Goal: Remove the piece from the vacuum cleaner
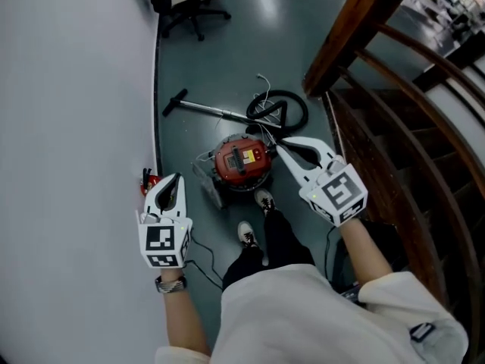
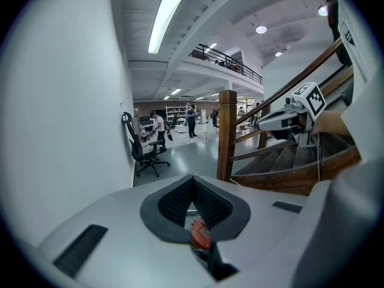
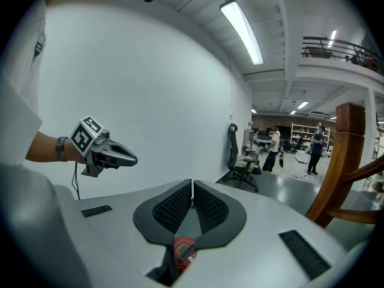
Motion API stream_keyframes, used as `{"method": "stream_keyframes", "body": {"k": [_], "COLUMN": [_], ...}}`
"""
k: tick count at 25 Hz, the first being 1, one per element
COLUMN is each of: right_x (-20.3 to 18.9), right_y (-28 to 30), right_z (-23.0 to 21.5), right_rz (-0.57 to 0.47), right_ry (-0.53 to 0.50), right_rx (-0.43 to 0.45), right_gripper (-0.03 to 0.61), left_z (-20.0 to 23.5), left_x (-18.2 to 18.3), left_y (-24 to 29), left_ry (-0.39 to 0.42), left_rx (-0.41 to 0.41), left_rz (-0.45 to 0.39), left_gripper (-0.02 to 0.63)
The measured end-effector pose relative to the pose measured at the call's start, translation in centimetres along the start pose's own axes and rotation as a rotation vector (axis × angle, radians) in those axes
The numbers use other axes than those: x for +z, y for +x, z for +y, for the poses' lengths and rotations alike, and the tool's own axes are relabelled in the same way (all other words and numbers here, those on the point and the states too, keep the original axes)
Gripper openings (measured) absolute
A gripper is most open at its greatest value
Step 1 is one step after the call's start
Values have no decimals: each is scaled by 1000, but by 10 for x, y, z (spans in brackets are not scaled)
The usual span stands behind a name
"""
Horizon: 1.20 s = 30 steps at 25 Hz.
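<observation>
Tongs of white plastic with black ribbed pads are in each of the person's hands. The left tongs (image 1: 178, 177) are held out low in front of the body, close to the plain white wall (image 1: 68, 127). They point forward and a bit down. Their two jaws are pressed together, and nothing is between them. A silver metal wristwatch (image 1: 171, 283) sits on that wrist.

Between the two tongs, down on the floor, stands the round red vacuum cleaner (image 1: 242, 161). It is just in front of the person's white and black shoes (image 1: 247, 234). Neither pair of tongs touches it. A long silver metal tube (image 1: 208, 110) and a looped black hose (image 1: 286, 106) lie behind it. I cannot tell which piece is the one to take off.

The right tongs (image 1: 279, 145) reach forward and a bit down from a stretched arm. Their tips are up in the air near the vacuum cleaner's right side. These jaws are together too and hold nothing.

The smooth grey-green floor (image 1: 227, 51) shines. A black office chair on wheels (image 1: 189, 2) stands far off by the wall. On the right is a brown wooden staircase (image 1: 394, 112) with a curved rail. The room is a big hall with a long ceiling lamp (image 2: 164, 21), a high balcony (image 2: 228, 59) and people (image 2: 192, 120) standing far back.
</observation>
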State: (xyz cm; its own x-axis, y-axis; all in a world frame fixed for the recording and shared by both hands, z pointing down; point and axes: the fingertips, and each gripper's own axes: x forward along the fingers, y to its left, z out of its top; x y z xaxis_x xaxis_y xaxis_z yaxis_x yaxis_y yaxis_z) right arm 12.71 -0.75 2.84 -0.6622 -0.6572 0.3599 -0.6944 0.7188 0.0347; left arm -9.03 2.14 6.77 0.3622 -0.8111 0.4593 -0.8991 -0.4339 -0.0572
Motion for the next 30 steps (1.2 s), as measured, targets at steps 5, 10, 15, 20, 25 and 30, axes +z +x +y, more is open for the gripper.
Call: {"method": "stream_keyframes", "body": {"k": [5, 10, 15, 20, 25, 30], "right_x": [-31, -58, -88, -127, -167, -199], "right_y": [34, 72, 105, 134, 157, 177], "right_z": [-9, -18, -22, -17, -13, -8], "right_rz": [30, 79, 103, 133, 155, 167], "right_ry": [47, 69, 97, 130, 165, 186], "right_rx": [52, 95, 114, 125, 140, 172], "right_gripper": [31, 31, 31, 31, 31, 31], "left_z": [10, 18, 20, 18, 20, 18], "left_x": [-31, -66, -96, -132, -165, -200], "left_y": [30, 56, 81, 100, 121, 139], "left_ry": [-61, -101, -122, -130, -176, -233], "left_rx": [13, 12, 5, -9, -1, 1], "left_rz": [47, 109, 149, 176, 200, 227], "left_gripper": [0, 0, 0, 0, 0, 0]}}
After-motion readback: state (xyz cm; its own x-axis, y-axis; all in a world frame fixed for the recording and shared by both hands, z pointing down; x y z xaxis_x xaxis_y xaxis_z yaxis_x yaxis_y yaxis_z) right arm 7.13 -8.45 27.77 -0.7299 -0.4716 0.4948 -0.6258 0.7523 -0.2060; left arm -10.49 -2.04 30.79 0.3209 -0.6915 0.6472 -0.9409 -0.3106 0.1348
